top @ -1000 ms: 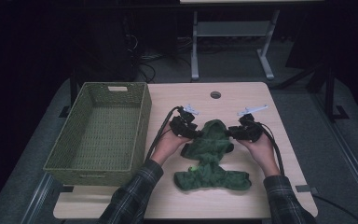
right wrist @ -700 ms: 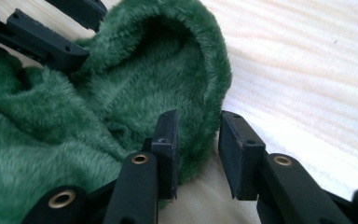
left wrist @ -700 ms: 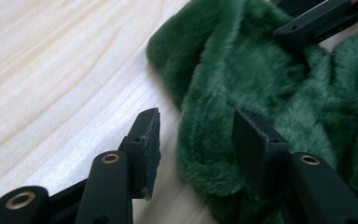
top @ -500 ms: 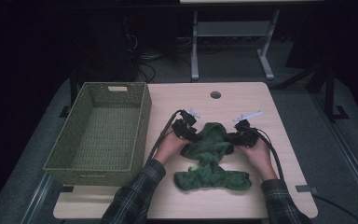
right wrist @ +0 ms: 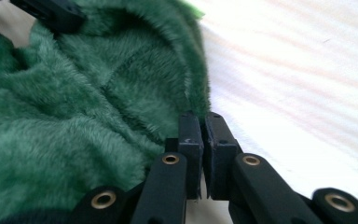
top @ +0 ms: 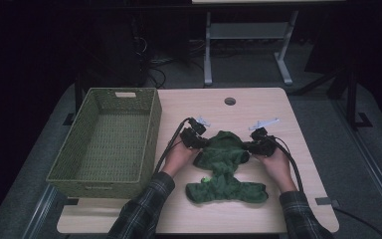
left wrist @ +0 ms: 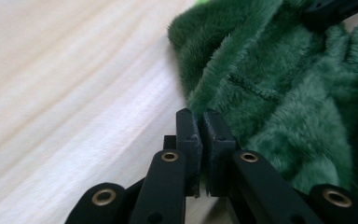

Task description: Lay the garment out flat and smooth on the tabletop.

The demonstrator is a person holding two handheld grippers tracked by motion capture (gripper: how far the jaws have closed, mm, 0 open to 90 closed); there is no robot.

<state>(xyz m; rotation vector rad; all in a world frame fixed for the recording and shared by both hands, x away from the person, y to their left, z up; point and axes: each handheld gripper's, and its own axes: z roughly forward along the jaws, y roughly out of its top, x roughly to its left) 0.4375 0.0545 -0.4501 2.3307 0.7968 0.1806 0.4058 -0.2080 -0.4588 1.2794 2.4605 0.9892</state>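
— Fingers of the left gripper [left wrist: 204, 122] are pressed together at the edge of the fuzzy dark green fleece garment [left wrist: 279, 88]; they have just been closing, though whether any pile is caught between the pads I cannot tell

— And the right gripper [right wrist: 203, 123]?

— Same: pads drawn together after just closing, tips right at the garment's border where the fleece meets the pale wooden tabletop [right wrist: 298, 79]; a pinch on the cloth cannot be made out

— Where does the garment lie?

— From the high view, it is spread on the table's near half, between the two hands, one gripper at each side of its far part. Its near end fans out wider toward the person's plaid sleeves [top: 144, 211]

— Anything beside it?

— Only a green woven rectangular basket [top: 129, 164], on the table's left side, well apart from the fleece
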